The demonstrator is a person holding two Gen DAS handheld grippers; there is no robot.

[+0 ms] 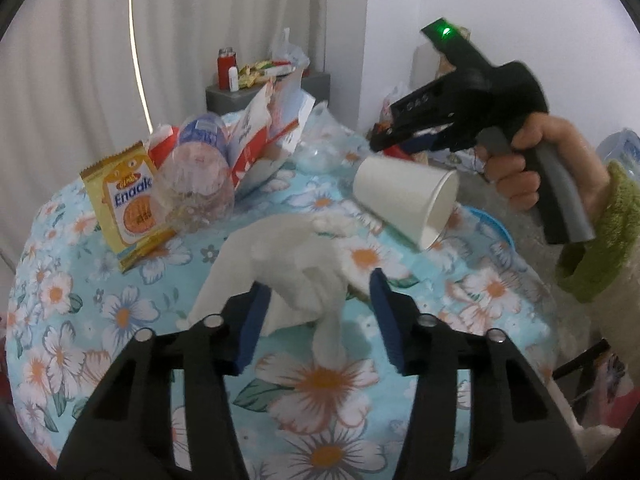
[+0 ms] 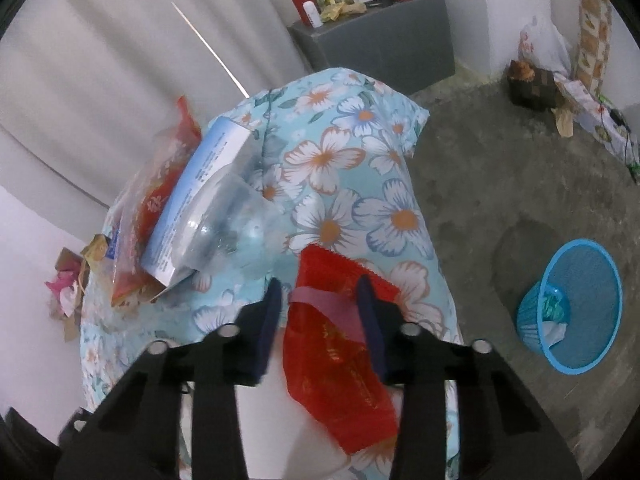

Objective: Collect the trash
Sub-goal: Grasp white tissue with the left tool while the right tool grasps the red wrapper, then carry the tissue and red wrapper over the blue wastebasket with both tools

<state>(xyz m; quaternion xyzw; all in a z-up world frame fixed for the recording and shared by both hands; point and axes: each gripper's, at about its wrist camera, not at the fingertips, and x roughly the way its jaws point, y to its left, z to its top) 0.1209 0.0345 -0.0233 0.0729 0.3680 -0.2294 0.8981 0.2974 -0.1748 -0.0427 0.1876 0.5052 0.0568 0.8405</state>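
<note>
A crumpled white tissue (image 1: pixel 288 264) lies on the flower-print cloth (image 1: pixel 120 312), and my left gripper (image 1: pixel 318 284) is low over it. Its blue pads stand on either side of the tissue with a gap at the right pad. A white paper cup (image 1: pixel 408 196) lies on its side beyond. Just above the cup is my right gripper (image 1: pixel 378 140), held by a hand in a green sleeve. In the right wrist view a red wrapper (image 2: pixel 336 344) lies between the right gripper's (image 2: pixel 318 292) pads; the left pad stands clear of it.
A yellow biscuit packet (image 1: pixel 128 204), a clear plastic bottle (image 1: pixel 196 176) and torn cartons (image 1: pixel 264 132) crowd the cloth's far left. A blue mesh basket (image 2: pixel 592 280) holding some trash stands on the concrete floor to the right. A grey box (image 2: pixel 380 40) with clutter stands by the curtain.
</note>
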